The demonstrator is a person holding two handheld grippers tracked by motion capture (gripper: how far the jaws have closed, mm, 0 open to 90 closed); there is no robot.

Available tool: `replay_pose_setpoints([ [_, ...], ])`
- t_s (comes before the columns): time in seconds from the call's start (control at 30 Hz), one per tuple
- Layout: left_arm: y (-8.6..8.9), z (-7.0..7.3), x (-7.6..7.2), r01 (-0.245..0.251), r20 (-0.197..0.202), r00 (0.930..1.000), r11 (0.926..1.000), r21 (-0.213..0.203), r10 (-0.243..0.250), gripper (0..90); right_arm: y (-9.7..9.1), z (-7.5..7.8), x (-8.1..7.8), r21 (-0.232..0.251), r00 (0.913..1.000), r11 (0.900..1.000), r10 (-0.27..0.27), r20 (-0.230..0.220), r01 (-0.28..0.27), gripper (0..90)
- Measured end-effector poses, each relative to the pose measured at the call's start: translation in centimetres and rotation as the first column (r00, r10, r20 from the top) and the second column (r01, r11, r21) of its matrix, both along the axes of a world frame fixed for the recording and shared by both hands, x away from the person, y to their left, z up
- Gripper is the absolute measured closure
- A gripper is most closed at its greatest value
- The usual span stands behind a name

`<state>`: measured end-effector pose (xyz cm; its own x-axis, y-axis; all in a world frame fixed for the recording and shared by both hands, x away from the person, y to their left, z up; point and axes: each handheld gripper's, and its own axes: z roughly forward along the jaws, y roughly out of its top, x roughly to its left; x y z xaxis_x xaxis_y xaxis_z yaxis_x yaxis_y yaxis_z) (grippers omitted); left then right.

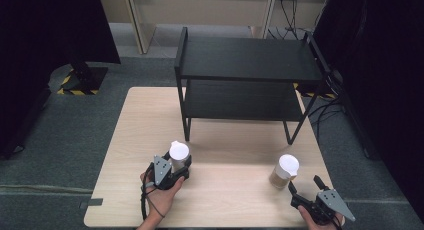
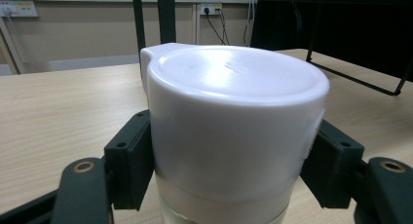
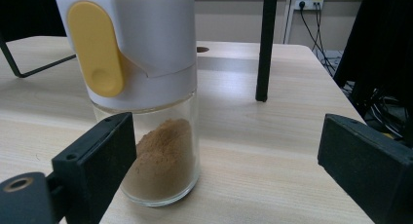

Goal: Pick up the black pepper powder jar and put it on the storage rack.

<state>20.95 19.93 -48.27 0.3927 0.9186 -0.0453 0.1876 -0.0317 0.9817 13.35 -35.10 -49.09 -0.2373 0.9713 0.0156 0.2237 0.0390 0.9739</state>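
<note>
Left gripper (image 1: 176, 166), lower left of the high view, clamps the white-capped jar (image 2: 234, 126) just under its cap. Glass jar: rigid, slick, breakable, probably light; grip is best low on the cap. Right gripper (image 3: 229, 160) stands open beside the spice jar (image 3: 146, 112).

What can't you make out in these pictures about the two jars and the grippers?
- Left jar: its contents, since the left gripper view cuts off the glass below the white lid and the high view is too small.
- Left gripper: its fingertips in the high view, hidden beside the jar.
- Right jar: any label, too small in the high view.
- Right gripper: its rear, cut by the bottom edge.
</note>
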Motion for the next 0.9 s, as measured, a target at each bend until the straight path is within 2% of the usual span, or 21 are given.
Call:
replay_pose_setpoints([
  [0.13, 0.1, 0.2, 0.2, 0.013, -0.001, 0.9999, 0.9998, 0.012, -0.013, 29.9, -0.1, 0.0, 0.0, 0.005, 1.0000, 1.0000, -0.001, 0.001, 0.001, 7.5],
  [0.2, 0.0, 0.3, 0.2, 0.021, 0.005, 0.9998, 0.9992, 0.034, -0.021, 30.0, 0.0, 0.0, 0.0, 0.002, 1.0000, 1.0000, 0.000, 0.002, 0.000, 7.4],
  [0.3, 0.0, 0.7, 0.1, 0.027, 0.023, 0.9994, 0.9986, 0.046, -0.028, 30.0, -0.1, 0.0, 0.0, 0.005, 1.0000, 1.0000, -0.002, 0.001, 0.002, 7.4],
  [0.37, -0.3, 1.2, -0.2, 0.027, 0.061, 0.9976, 0.9960, 0.085, -0.032, 30.0, 0.0, 0.0, 0.0, 0.005, 1.0000, 1.0000, -0.002, 0.001, 0.002, 7.4],
  [0.7, -0.2, 2.8, -0.6, 0.039, 0.108, 0.9930, 0.9960, 0.080, -0.047, 30.0, 0.0, 0.0, 0.0, 0.005, 1.0000, 1.0000, -0.003, 0.000, 0.003, 7.5],
  [0.9, -0.3, 4.0, -0.6, 0.039, 0.152, 0.9871, 0.9965, 0.074, -0.050, 30.0, 0.0, 0.0, 0.0, 0.007, 1.0000, 1.0000, -0.004, 0.001, 0.004, 7.4],
])
